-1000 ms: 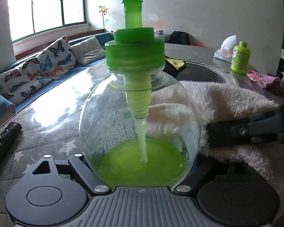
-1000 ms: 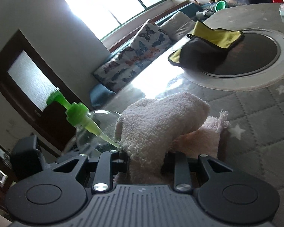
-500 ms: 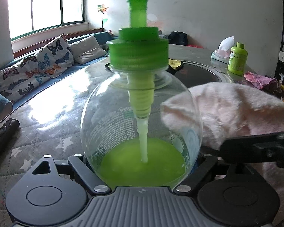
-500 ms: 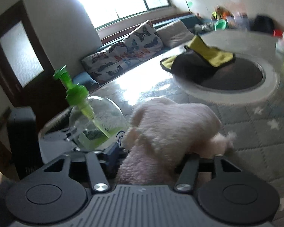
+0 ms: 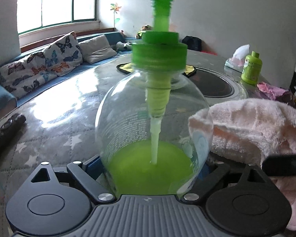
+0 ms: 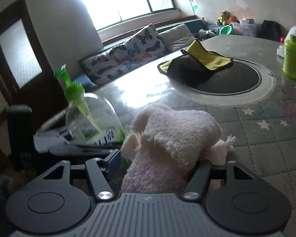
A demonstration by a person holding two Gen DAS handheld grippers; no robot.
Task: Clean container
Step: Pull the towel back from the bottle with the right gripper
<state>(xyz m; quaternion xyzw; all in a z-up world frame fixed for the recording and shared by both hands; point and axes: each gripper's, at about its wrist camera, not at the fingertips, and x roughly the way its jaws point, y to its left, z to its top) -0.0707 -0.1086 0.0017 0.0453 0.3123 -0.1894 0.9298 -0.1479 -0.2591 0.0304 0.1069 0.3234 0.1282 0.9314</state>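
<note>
Left tongs (image 5: 154,169) clamp soap bottle (image 5: 154,126) low on its round belly, near bench (image 5: 55,122) edge. Right tongs (image 6: 155,164) pinch pink towel (image 6: 173,136), just right of bottle. Wipe with light pressure; glass looks slippery.

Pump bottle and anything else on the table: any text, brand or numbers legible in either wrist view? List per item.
Pump bottle, back print: rows of tiny white text, too small to read.
Pump bottle, front label: large blue-and-white letters, motion-blurred, not readable.
Small green bottle: faint print on its side, too small to read.
Nothing else shows text; no line can be quoted.
</note>
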